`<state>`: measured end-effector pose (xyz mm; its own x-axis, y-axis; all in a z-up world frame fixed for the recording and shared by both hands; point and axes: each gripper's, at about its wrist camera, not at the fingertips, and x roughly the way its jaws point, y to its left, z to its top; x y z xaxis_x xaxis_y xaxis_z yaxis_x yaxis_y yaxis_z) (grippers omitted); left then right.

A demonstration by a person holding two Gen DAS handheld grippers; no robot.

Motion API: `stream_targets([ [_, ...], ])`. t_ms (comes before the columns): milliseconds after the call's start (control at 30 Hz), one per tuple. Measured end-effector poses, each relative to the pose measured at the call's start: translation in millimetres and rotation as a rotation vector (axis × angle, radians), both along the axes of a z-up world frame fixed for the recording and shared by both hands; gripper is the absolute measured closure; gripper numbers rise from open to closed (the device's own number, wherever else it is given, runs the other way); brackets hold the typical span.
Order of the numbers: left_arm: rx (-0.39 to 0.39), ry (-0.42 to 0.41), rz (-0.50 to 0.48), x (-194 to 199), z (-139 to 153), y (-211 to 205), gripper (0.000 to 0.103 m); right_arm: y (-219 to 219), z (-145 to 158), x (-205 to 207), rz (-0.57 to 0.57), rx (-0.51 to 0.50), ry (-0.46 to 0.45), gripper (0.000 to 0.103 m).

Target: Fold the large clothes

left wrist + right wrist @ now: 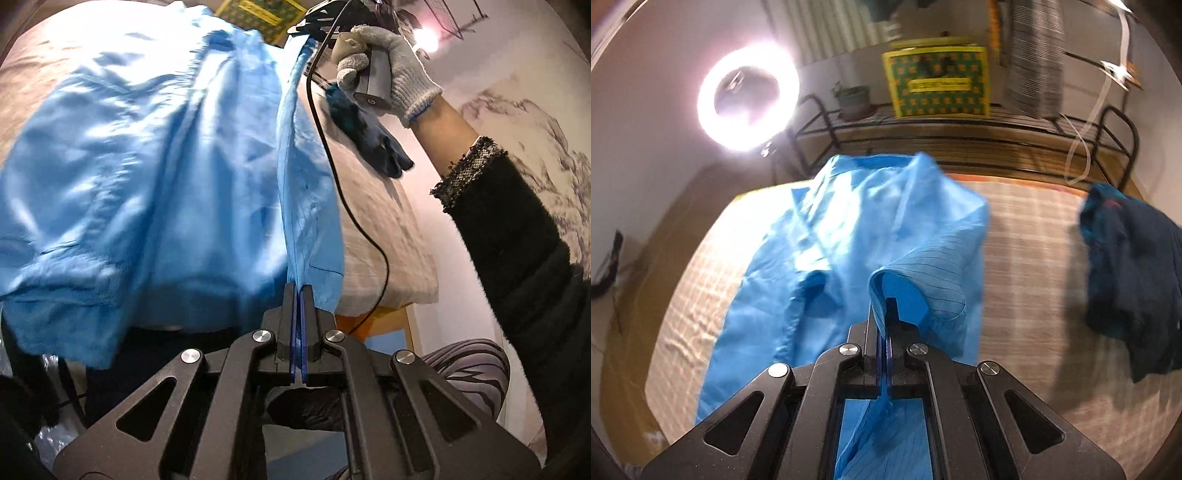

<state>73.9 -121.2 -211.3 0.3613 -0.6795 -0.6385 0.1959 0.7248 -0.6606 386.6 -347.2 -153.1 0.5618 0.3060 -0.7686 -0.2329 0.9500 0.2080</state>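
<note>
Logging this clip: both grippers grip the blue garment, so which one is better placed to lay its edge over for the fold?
Probably the right gripper: it holds the light blue garment raised above the table. The left gripper pinches the hem at the table's near edge.

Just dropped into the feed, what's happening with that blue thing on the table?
A person is folding a light blue garment on the cloth-covered table. The left gripper is shut on one edge of it, and the right gripper is shut on another edge, lifted so the fabric curls over. Most of the garment lies on the table. A dark blue garment sits off to the side, untouched.
</note>
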Motion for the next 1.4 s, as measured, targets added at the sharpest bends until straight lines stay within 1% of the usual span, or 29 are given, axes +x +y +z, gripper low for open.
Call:
stream_targets([
  [100,0.003,0.011,0.043,3.1,-5.4,18.2,0.103,31.6,-7.5,11.2,0.028,-0.03,0.015,0.103],
  [267,0.003,0.042,0.098,6.7,-18.5,39.2,0.103,70.7,-22.9,27.8,0.063,-0.079,0.035,0.103],
  [367,0.004,0.067,0.117,10.5,-26.5,41.4,0.103,88.3,-40.7,37.4,0.068,-0.112,0.063,0.103],
  [467,0.011,0.075,0.121,13.3,-32.9,49.4,0.103,97.8,-60.8,43.5,0.06,-0.12,0.098,0.103],
  [533,0.015,0.077,0.119,13.6,-36.5,51.2,0.103,100.7,-74.1,46.0,0.065,-0.098,0.131,0.102],
  [600,0.013,0.081,0.119,14.7,-36.5,49.8,0.103,96.7,-78.8,47.2,0.075,-0.054,0.163,0.1],
  [633,0.014,0.079,0.12,14.9,-35.9,49.5,0.103,92.7,-77.6,47.0,0.079,-0.026,0.177,0.098],
  [667,0.013,0.075,0.121,15.0,-34.5,49.0,0.103,85.3,-72.1,44.5,0.079,0.012,0.183,0.098],
  [733,0.014,0.064,0.123,10.3,-33.0,53.0,0.103,69.4,-54.3,34.7,0.093,0.072,0.157,0.095],
  [767,0.014,0.058,0.123,9.9,-31.7,53.3,0.103,57.6,-40.5,26.1,0.097,0.098,0.133,0.094],
  [833,0.015,0.047,0.123,8.9,-27.6,53.1,0.103,32.6,-14.9,7.6,0.098,0.144,0.097,0.084],
  [900,0.018,0.038,0.122,8.1,-24.7,51.4,0.103,-0.2,11.4,-21.0,0.088,0.193,0.064,0.084],
  [933,0.021,0.031,0.122,7.6,-22.8,52.2,0.103,-11.9,19.6,-33.8,0.082,0.201,0.057,0.084],
  [1033,0.037,0.008,0.122,4.1,-17.0,52.3,0.103,-49.7,35.4,-87.2,0.067,0.187,0.048,0.084],
  [1100,0.042,-0.005,0.126,0.4,-11.8,52.8,0.103,-69.8,30.5,-128.4,0.068,0.165,0.073,0.084],
  [1133,0.042,-0.012,0.131,-0.6,-9.3,53.6,0.103,-76.5,24.4,-141.9,0.067,0.157,0.088,0.084],
  [1233,0.046,-0.024,0.142,-2.4,-5.5,56.8,0.103,-88.7,-4.2,-198.0,0.077,0.151,0.165,0.084],
  [1333,0.059,-0.03,0.137,-3.7,-5.1,55.8,0.103,-88.5,-34.0,-235.4,0.101,0.16,0.241,0.084],
  [1400,0.071,-0.027,0.136,-4.1,-6.1,53.4,0.103,-79.1,-50.8,-248.9,0.139,0.154,0.278,0.084],
])
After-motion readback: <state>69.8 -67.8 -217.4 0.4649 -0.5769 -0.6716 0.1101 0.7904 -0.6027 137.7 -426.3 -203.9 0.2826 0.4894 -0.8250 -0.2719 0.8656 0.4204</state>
